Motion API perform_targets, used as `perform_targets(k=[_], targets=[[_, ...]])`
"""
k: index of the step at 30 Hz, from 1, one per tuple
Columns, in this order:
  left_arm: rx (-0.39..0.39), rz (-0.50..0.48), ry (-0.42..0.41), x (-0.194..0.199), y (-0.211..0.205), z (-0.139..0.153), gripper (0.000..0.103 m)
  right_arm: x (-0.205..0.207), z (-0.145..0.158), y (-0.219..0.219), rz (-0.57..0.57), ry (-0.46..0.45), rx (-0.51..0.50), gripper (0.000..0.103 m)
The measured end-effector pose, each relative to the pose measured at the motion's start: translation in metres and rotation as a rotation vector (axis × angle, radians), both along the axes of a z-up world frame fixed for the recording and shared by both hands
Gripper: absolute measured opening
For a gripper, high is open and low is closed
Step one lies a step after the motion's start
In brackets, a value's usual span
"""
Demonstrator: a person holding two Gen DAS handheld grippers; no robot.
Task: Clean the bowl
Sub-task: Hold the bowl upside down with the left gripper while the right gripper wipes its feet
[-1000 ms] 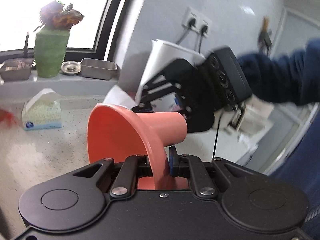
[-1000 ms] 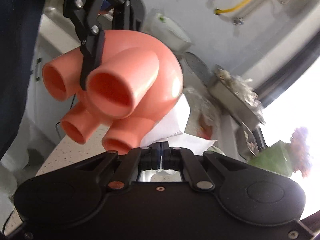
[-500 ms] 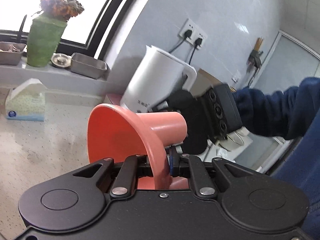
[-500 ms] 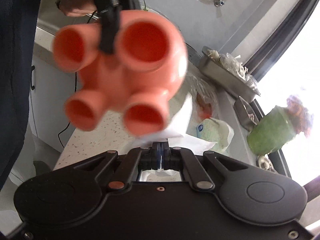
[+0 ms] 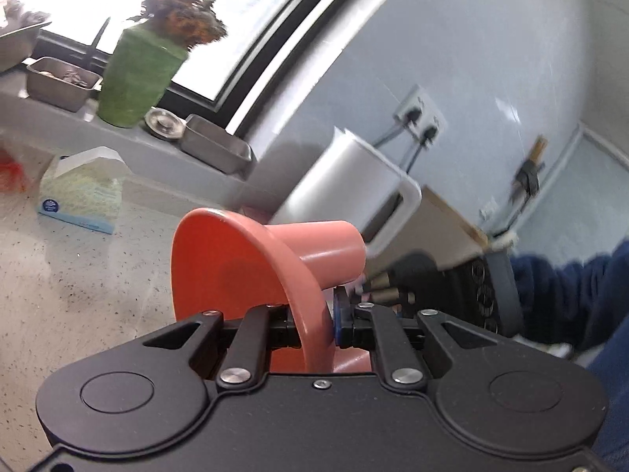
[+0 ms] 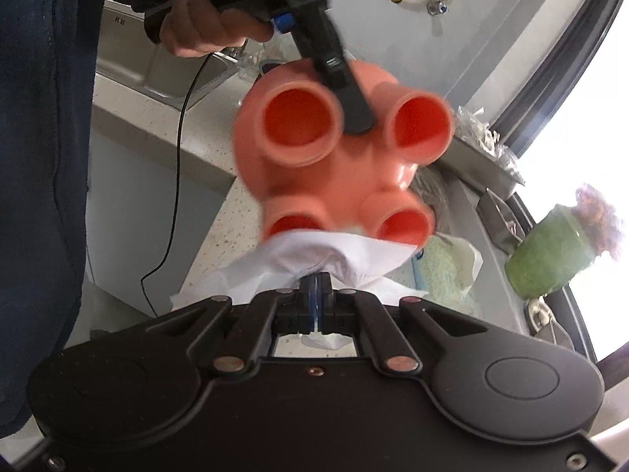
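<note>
Left wrist view: an orange bowl (image 5: 236, 271) with four hollow legs is seen held off the surface, its rim clamped between the fingers of the left gripper (image 5: 314, 322), one finger inside the rim and one outside. In the right wrist view the bowl's underside (image 6: 342, 149) is turned toward the camera, and a crumpled white tissue (image 6: 314, 259) is pinched in the closed fingers of the right gripper (image 6: 316, 295) and pressed against the two nearer legs. The left gripper is gripped by a bare hand (image 6: 204, 19). A speckled surface (image 5: 78, 275) is shown below, with a tissue pack (image 5: 82, 192) to the left, a white kettle (image 5: 346, 185) beyond the bowl, and a green vase (image 5: 137, 74) and steel trays (image 5: 216, 147) lined along the far windowsill. Open surface lies left of the bowl.
</note>
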State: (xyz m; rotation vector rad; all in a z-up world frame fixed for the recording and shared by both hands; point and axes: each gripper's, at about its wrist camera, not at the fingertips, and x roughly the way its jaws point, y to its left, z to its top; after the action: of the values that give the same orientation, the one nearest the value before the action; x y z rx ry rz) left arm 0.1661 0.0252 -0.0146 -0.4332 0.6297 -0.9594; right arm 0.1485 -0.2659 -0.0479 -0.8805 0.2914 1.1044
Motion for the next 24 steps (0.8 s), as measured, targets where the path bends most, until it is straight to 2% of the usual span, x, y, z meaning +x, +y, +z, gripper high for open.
perform_targets(k=[3, 12, 17, 24], targets=[[-0.036, 0.027, 0.003, 0.003, 0.003, 0.002, 0.012, -0.007, 0.0, 0.004, -0.017, 0.01, 0.032, 0.001], [-0.053, 0.137, 0.043, 0.013, 0.0, -0.01, 0.012, -0.022, 0.007, 0.024, -0.126, 0.084, 0.216, 0.001], [-0.019, 0.172, 0.063, 0.018, -0.006, -0.021, 0.012, -0.027, 0.013, 0.031, -0.182, 0.136, 0.313, 0.001], [0.043, 0.165, 0.071, 0.022, -0.011, -0.033, 0.012, -0.018, 0.022, 0.033, -0.215, 0.188, 0.372, 0.001]])
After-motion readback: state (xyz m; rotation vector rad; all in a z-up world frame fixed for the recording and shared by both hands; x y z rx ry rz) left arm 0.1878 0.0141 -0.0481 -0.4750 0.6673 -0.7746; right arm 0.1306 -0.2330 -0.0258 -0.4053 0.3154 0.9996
